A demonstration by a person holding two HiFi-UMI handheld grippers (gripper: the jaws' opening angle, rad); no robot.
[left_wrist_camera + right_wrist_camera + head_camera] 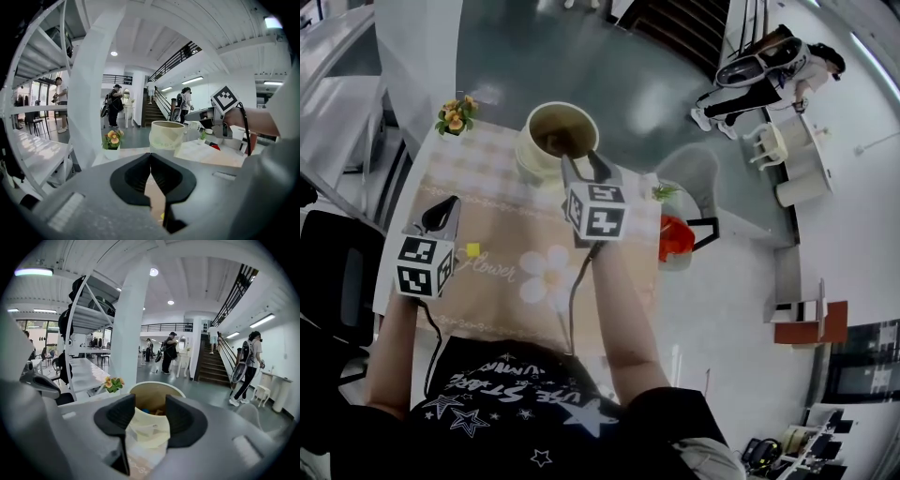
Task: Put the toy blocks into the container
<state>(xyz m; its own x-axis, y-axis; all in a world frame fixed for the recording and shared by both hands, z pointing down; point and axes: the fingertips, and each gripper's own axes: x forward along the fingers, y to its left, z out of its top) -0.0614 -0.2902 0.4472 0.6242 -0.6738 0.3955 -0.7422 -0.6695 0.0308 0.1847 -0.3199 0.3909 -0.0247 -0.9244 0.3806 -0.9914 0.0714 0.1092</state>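
A cream round container [546, 148] stands at the far end of the table; in the right gripper view it [149, 427] fills the space ahead, with a blue block [145, 410] and other pieces inside. My right gripper [586, 167] hangs at its near rim, open, with nothing between its fingers [150, 401]. A small yellow block [472, 249] lies on the cloth just right of my left gripper [443, 206]. That gripper's tips meet in the left gripper view [150, 157], and a bit of yellow shows low through the gap behind them.
A potted flower [457, 114] sits at the table's far left corner. A small green plant [664, 191] and a red object [675, 236] are at the right edge. White shelving stands to the left, and people stand in the hall beyond.
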